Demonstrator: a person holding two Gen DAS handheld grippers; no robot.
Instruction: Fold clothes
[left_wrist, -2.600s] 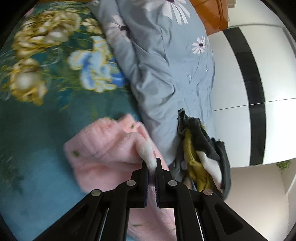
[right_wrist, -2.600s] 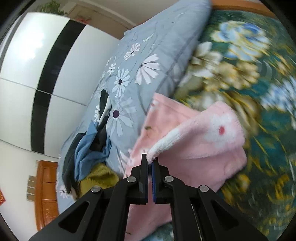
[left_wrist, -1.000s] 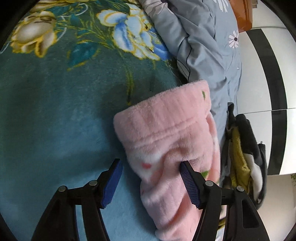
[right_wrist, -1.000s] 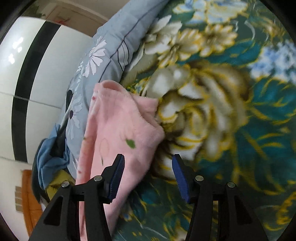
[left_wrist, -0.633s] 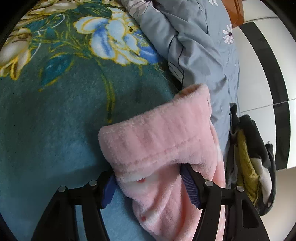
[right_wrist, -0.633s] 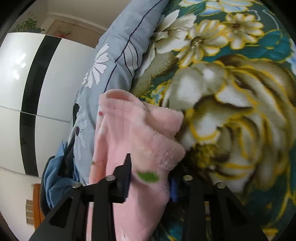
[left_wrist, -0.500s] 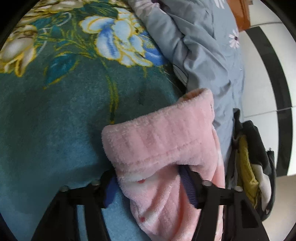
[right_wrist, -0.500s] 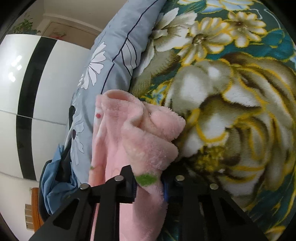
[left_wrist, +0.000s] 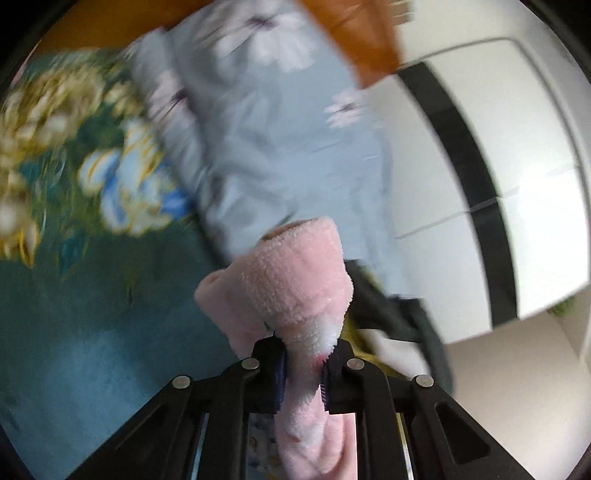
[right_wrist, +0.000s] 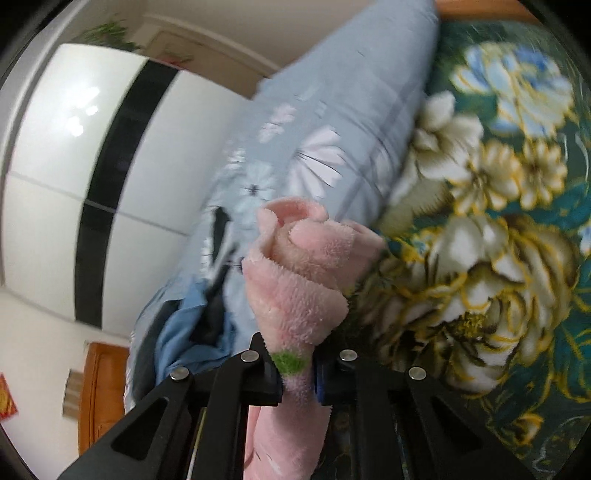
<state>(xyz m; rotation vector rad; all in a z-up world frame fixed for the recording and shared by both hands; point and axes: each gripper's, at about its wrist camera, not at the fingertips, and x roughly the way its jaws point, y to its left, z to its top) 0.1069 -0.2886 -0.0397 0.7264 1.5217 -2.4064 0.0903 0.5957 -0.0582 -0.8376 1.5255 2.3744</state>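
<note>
Jaws, left: my left gripper (left_wrist: 303, 369) is closing, with a thick bunch of the pink fleece garment (left_wrist: 295, 288) already pinched between the blue pads.
Jaws, right: my right gripper (right_wrist: 298, 373) is closing too, clamped around another bunch of the same garment (right_wrist: 306, 280), right at a green patch in its print.
Garment, position: both gathered ends stand up in front of my fingers; the rest hangs below the jaws and out of view. It appears lifted off the teal floral blanket (left_wrist: 92, 314), though the contact underneath is hidden.
Garment, state: bunched into rolled layers at each grip. Whether the folds are tidy, I cannot tell.
Surroundings: grey daisy-print duvet (right_wrist: 332, 129) lies beside the blanket; a heap of other clothes (right_wrist: 192, 332), dark, blue and yellow, sits at its edge.
Progress, judged: this piece looks partly folded and now carried as a bundle.
Left to do, judged: set it down neatly, then work through the heap, which looks untouched.
Image quality: left view blurred; fine detail unreliable.
</note>
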